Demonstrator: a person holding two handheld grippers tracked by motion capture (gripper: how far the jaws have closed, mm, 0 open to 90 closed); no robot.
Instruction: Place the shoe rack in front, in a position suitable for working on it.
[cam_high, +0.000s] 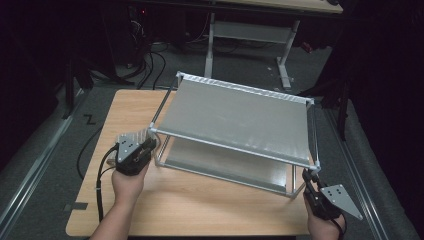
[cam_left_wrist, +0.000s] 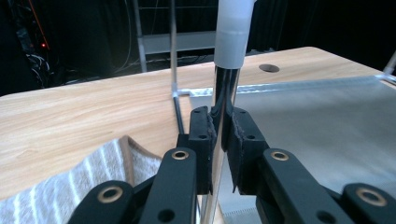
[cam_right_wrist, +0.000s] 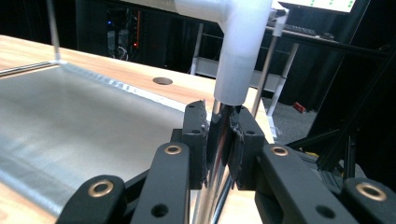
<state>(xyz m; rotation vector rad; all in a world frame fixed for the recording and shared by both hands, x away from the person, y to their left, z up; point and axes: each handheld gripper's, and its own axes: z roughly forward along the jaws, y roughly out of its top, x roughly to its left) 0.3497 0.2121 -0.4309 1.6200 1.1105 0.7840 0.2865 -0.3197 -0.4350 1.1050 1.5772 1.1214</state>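
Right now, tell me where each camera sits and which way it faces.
High view: above the person's side, looking forward and down on the wooden table and two-tier rack; both forearms, left gripper, right gripper.
Left gripper view: along its jaws, shut on a rack post; striped cloth.
Right gripper view: along its jaws, shut on another post.
Shared: both gripper views show the rack's lower shelf.

The two-tier rack (cam_high: 235, 120) has matte silver-grey shelves, shiny chrome posts and white plastic corner joints. It stands on a desk (cam_high: 200, 205) of pale wood grain with fine darker streaks. Both grippers, left gripper (cam_left_wrist: 223, 135) and right gripper (cam_right_wrist: 220, 135), are black with brass-coloured rivets. A towel (cam_left_wrist: 70, 186), striped grey and white with a tan border, lies at the desk's near left edge.
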